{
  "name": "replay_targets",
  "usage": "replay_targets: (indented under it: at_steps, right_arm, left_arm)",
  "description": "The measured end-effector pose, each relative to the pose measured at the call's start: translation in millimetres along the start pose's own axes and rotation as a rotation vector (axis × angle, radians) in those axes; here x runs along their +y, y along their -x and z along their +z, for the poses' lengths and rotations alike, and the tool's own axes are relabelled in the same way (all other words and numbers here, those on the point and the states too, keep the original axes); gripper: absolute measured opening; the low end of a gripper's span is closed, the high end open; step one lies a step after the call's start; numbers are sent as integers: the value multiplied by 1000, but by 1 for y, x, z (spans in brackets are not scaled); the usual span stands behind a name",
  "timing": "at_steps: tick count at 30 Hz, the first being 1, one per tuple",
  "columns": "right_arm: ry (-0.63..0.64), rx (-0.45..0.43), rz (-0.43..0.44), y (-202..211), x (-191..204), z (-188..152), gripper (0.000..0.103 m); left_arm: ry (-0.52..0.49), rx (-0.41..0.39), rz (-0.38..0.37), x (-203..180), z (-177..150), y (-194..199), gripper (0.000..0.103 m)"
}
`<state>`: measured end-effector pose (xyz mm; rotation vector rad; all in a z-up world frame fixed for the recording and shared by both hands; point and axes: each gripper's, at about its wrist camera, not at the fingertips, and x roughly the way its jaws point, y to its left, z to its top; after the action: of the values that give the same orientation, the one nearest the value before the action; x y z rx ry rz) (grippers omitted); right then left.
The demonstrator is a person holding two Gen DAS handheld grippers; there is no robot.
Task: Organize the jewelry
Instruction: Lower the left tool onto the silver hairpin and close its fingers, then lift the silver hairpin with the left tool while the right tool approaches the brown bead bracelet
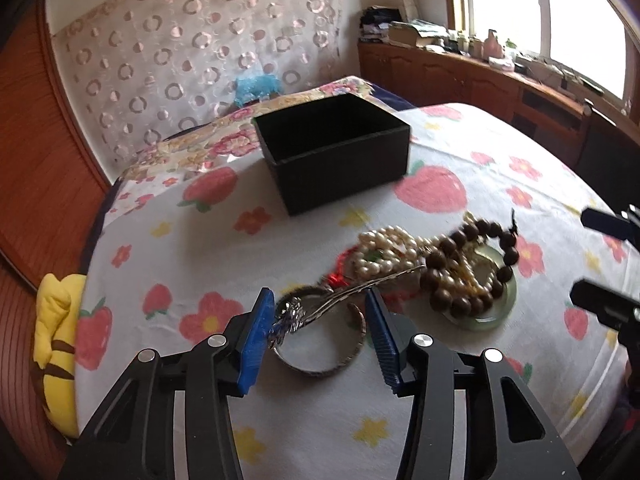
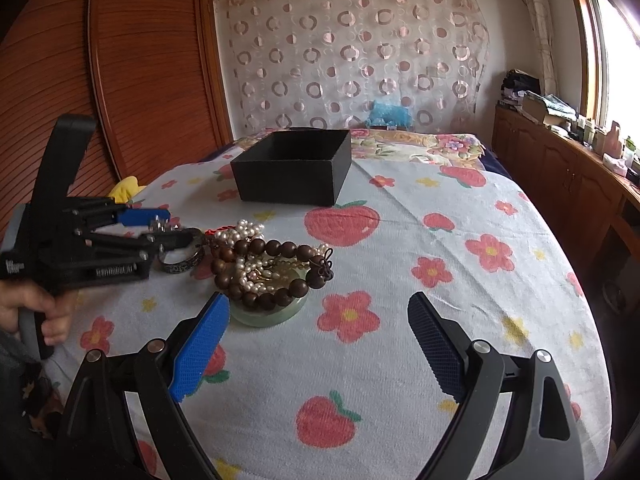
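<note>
Hairpin between half-open left gripper pads

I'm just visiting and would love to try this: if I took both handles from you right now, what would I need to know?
Left gripper: jaws part-closed around a silver hairpin, over a metal bangle; grip not clearly firm.
Right gripper: open, empty, above the bedspread.
Pile: pearl strand, brown bead bracelet, green jade ring, all lying together.
Done: nothing seen in the black box.
Left: carry every piece into the box.
</note>
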<state>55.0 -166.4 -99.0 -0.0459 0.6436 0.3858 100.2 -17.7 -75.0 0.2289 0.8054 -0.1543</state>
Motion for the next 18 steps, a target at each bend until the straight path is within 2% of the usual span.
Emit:
replay_targets:
  at_steps: [7, 11, 12, 18]
  right_arm:
    - [1, 1, 1, -1, 0, -1, 92]
    - [0, 5, 2, -2, -1, -1, 92]
    - [3, 9, 3, -3, -1, -1, 92]
    - [22, 25, 1, -10, -3, 6, 92]
  left_arm:
    - [23, -12, -24, 11, 3, -4, 35]
    - [41, -16, -67, 17, 0, -4, 13]
    - [47, -25, -67, 18, 0, -2, 10]
    - [54, -71, -92, 17, -4, 16, 10]
